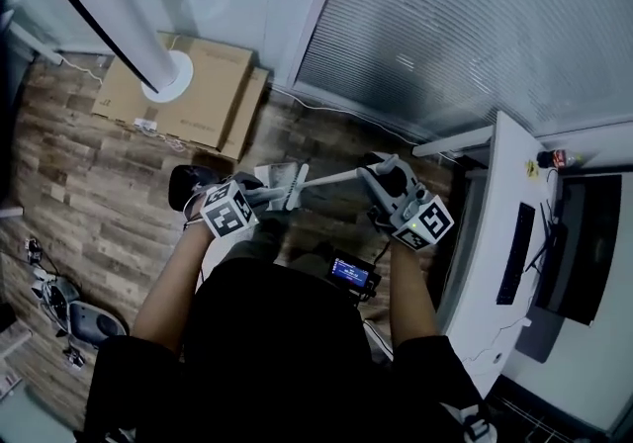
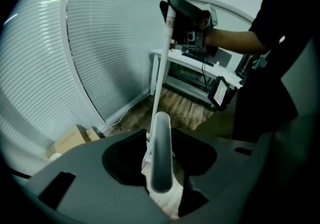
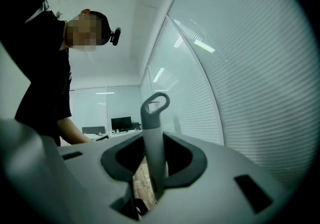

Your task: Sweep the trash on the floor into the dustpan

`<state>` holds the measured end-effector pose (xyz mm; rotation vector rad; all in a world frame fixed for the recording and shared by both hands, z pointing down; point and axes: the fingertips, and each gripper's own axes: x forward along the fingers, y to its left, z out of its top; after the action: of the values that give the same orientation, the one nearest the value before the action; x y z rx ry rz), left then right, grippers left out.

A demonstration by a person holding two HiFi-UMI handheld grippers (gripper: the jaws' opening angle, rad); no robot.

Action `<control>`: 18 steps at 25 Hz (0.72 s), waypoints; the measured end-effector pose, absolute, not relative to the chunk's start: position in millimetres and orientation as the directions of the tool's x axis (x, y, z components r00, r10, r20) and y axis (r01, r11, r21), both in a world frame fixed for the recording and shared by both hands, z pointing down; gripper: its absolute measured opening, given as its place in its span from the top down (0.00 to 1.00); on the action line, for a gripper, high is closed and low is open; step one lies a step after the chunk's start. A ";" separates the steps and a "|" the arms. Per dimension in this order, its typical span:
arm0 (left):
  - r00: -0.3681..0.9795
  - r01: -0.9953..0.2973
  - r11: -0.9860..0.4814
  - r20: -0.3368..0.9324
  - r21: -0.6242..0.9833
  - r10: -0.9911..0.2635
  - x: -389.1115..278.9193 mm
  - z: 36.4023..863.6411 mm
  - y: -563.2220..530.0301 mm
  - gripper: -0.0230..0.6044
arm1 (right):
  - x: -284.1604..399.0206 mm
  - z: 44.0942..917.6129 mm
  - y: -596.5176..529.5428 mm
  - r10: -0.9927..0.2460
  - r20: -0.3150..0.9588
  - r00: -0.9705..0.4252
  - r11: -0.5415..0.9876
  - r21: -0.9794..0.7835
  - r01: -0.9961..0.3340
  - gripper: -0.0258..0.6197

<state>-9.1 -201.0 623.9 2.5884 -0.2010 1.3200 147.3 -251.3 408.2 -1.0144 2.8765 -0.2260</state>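
My right gripper (image 1: pixel 376 172) is shut on the broom's grey looped handle end (image 3: pixel 154 118) and holds it up at chest height. From there the white broom pole (image 1: pixel 331 180) slants down to the dustpan (image 1: pixel 281 179). My left gripper (image 1: pixel 269 197) sits at the dustpan's upright handle. That grey handle (image 2: pixel 161 153) stands between the left gripper's (image 2: pixel 162 173) jaws, and its white lower part fills the gap between the pads. In the left gripper view the pole (image 2: pixel 162 63) rises to the right gripper (image 2: pixel 187 12). I see no trash on the wood floor (image 1: pixel 89 184).
Flat cardboard boxes (image 1: pixel 193 85) and a white round stand base (image 1: pixel 166 77) lie by the blinds (image 1: pixel 465 26). A black object (image 1: pixel 188 184) sits left of the dustpan. On the right is a white desk (image 1: pixel 490 233) with a keyboard (image 1: pixel 518 253). Small devices (image 1: pixel 69 305) lie at far left.
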 end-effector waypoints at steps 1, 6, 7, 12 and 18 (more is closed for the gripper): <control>0.615 -0.228 -0.962 0.788 0.151 -0.022 -9.7 612.4 -205.5 0.73 | 152.4 401.5 -249.8 -0.655 -0.026 -0.755 0.748 -0.159 -0.644 0.80; 0.853 -0.268 -0.924 0.513 0.273 -0.096 0.6 527.6 -239.7 0.79 | 186.0 362.1 -236.8 -0.785 -0.079 -0.614 0.618 -0.171 -0.768 0.80; 0.893 -0.274 -0.919 0.429 0.283 -0.134 3.1 505.1 -248.9 0.81 | 192.5 353.6 -233.7 -0.804 -0.094 -0.587 0.593 -0.177 -0.785 0.80; 0.964 -0.267 -0.928 0.059 0.258 -0.261 14.5 397.6 -272.4 0.96 | 214.3 313.6 -203.4 -0.868 -0.105 -0.486 0.495 -0.110 -0.862 0.80; 0.920 -0.284 -0.941 -0.224 0.182 -0.321 22.7 313.7 -260.9 0.97 | 240.0 276.6 -151.2 -0.944 -0.112 -0.309 0.314 -0.023 -0.949 0.82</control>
<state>22.7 -260.9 313.7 2.9350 -0.4649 -0.3791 240.0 -151.2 276.6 -1.7803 2.4596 0.0720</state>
